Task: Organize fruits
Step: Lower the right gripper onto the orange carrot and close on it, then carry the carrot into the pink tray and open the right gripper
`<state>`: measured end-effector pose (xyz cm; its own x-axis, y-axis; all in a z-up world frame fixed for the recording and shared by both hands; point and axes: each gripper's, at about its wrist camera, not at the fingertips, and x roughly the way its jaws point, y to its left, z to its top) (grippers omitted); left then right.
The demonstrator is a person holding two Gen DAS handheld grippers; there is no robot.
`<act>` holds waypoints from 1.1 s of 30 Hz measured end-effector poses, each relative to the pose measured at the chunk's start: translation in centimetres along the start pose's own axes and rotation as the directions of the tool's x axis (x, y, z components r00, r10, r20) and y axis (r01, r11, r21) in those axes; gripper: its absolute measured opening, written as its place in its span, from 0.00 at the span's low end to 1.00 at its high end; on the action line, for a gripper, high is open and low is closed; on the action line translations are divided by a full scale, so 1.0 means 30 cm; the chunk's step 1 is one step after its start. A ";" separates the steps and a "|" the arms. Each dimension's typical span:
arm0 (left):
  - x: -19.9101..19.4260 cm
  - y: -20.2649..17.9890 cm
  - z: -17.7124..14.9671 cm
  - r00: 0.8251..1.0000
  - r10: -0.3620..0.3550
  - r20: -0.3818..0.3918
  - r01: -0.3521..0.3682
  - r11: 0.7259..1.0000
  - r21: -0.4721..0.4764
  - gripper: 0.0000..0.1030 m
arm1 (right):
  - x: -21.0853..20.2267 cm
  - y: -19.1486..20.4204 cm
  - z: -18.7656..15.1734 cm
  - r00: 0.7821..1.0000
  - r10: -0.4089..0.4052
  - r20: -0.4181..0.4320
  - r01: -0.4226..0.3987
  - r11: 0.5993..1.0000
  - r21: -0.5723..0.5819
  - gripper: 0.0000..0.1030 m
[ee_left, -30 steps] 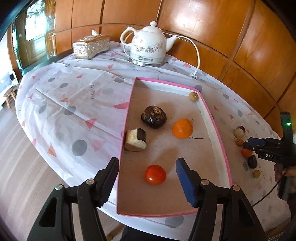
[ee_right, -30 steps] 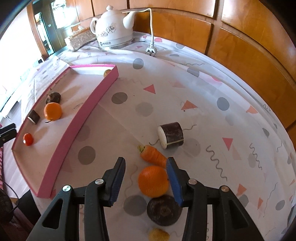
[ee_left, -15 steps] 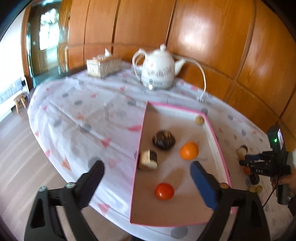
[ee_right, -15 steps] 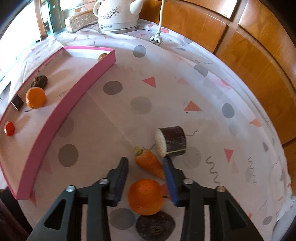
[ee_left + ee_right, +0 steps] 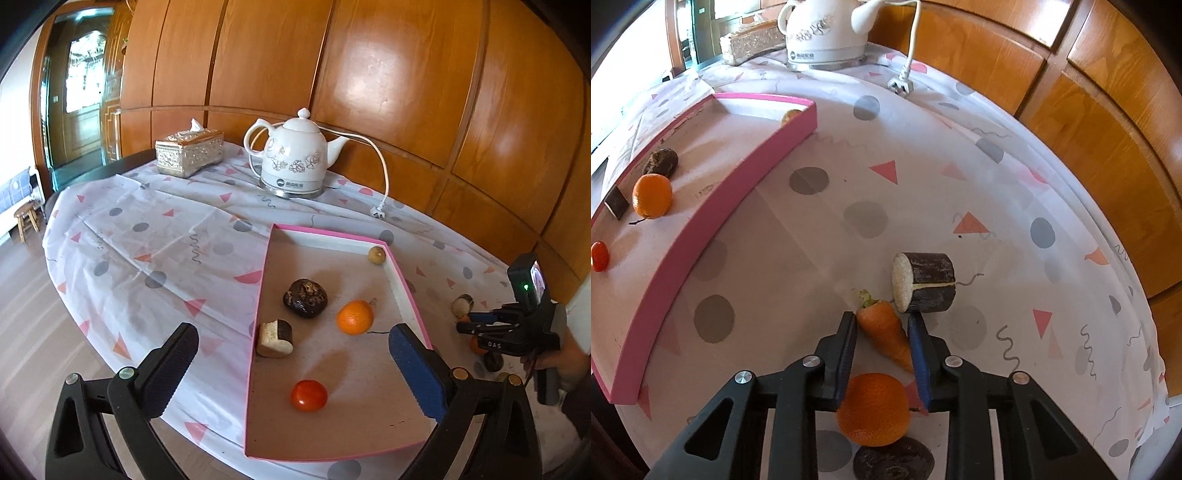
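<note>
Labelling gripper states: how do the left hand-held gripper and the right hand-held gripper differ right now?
The left hand-held gripper has its jaws spread wide and empty above the pink-rimmed cardboard tray; the right hand-held gripper has just been closing, its jaws now pinching the small orange carrot. The left is over fruit already sorted; the right is over loose pieces on the patterned tablecloth. Both are black with blue pads.

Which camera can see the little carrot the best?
The right wrist view. There the carrot lies close up on the tablecloth, between the fingers of the right gripper, leafy end pointing away. In the left wrist view it is far off at the right edge, hidden behind that gripper, so you cannot really make it out.
</note>
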<state>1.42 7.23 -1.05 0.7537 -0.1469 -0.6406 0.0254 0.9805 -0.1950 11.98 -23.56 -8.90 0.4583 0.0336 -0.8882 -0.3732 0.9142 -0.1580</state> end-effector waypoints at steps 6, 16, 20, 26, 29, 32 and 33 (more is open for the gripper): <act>-0.009 -0.006 0.000 0.999 0.023 0.025 -0.024 0.999 0.023 1.00 | -0.045 0.078 0.016 0.998 0.005 0.056 -0.001 0.998 -0.061 0.23; -0.013 -0.003 -0.016 0.998 0.050 0.030 -0.051 0.998 0.040 1.00 | -0.077 0.149 0.028 0.993 0.073 0.091 -0.072 0.997 -0.025 0.23; -0.015 0.012 -0.026 0.999 0.017 0.049 -0.018 1.000 0.014 1.00 | -0.117 0.159 0.018 0.985 0.126 0.116 -0.129 0.991 0.021 0.23; -0.026 0.017 -0.024 0.997 0.015 0.076 -0.016 1.000 0.019 1.00 | -0.191 0.175 0.004 0.963 0.209 0.172 -0.225 0.971 0.077 0.23; -0.026 0.033 -0.021 0.998 0.025 0.065 -0.025 1.000 -0.005 1.00 | -0.227 0.185 0.001 0.949 0.242 0.201 -0.265 0.960 0.095 0.23; -0.027 0.070 -0.014 0.998 0.043 0.051 -0.040 0.998 -0.057 1.00 | -0.258 0.199 -0.002 0.935 0.274 0.227 -0.303 0.948 0.103 0.23; -0.029 0.086 -0.013 0.997 0.052 0.051 -0.048 0.996 -0.077 1.00 | -0.267 0.207 -0.003 0.931 0.281 0.233 -0.311 0.945 0.102 0.23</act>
<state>0.58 9.84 -1.29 0.7867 -0.0890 -0.6109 -0.0616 0.9733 -0.2212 5.93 -18.19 -2.81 0.5099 0.3822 -0.7707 -0.4128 0.8947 0.1706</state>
